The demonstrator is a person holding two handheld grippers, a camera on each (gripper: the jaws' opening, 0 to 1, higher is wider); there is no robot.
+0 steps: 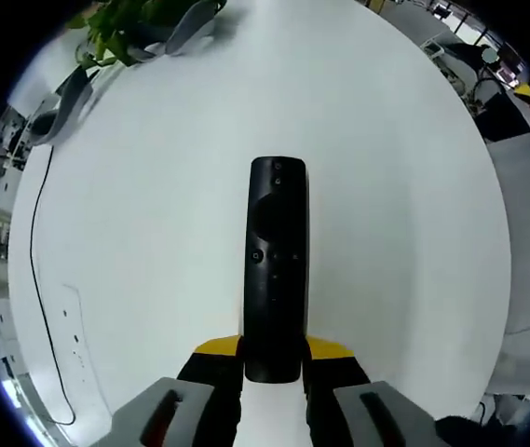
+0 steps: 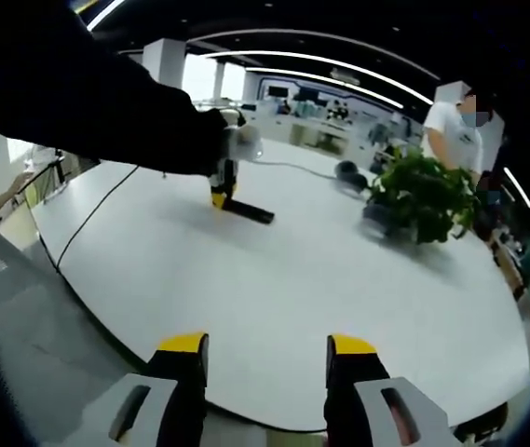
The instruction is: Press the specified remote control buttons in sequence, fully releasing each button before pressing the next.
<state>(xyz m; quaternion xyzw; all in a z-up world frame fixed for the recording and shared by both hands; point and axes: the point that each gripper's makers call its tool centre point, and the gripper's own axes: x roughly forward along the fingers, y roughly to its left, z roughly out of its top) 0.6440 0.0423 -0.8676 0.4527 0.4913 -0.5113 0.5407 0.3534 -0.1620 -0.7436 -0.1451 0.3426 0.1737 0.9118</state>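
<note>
left hand-held gripper (image 1: 272,365) clamps near end of remote (image 1: 276,270) | long axis points straight away over white worktop (image 1: 153,242) | right hand-held gripper (image 2: 267,358) wide, holding nothing

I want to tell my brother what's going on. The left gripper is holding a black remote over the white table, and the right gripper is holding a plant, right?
Not quite. The right gripper holds nothing: in the right gripper view its jaws stand open and bare, and the plant sits far across the white table. The left gripper does hold the black remote.
</note>
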